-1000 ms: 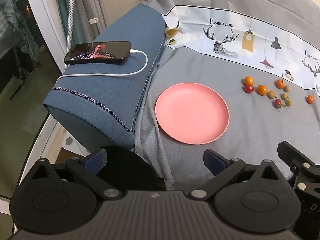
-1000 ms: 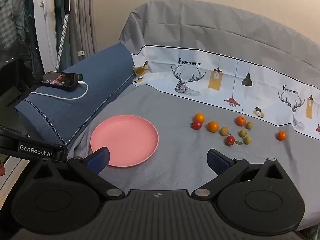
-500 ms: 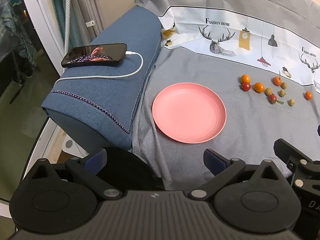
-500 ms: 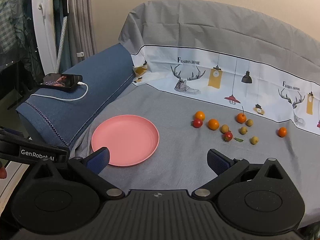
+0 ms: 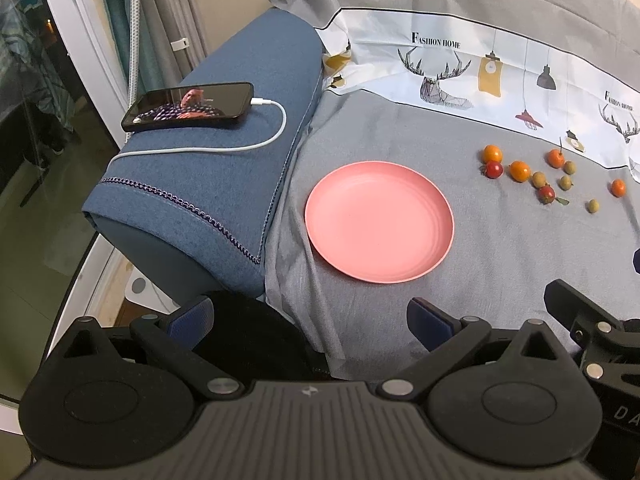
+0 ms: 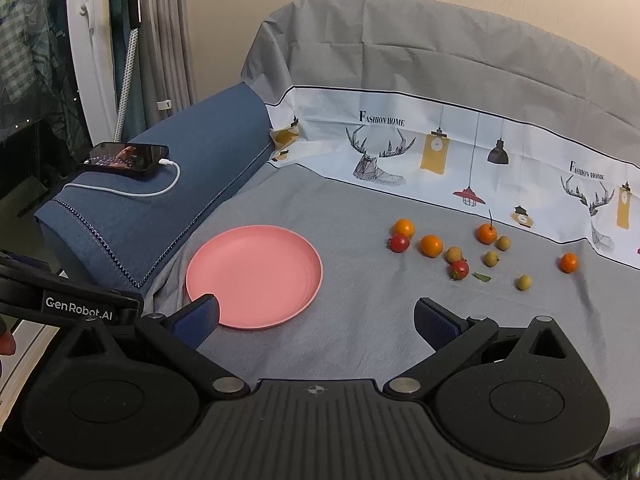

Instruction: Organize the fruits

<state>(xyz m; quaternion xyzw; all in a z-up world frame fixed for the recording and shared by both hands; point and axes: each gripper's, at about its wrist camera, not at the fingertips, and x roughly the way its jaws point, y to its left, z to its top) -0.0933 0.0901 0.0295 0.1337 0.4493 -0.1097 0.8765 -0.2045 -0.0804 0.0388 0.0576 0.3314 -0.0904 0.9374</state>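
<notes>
Both the left gripper (image 5: 310, 314) and the right gripper (image 6: 316, 316) gape empty near one pink plate (image 6: 254, 277); far right lie four orange fruits (image 6: 431, 245), two red tomatoes (image 6: 400, 242), four yellowish-green fruits (image 6: 524, 282).

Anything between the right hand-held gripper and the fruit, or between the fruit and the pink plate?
Nothing visible. Bare grey cloth lies between the open right hand-held gripper and the scattered fruits. The stretch from them to the empty pink plate is bare too.
</notes>
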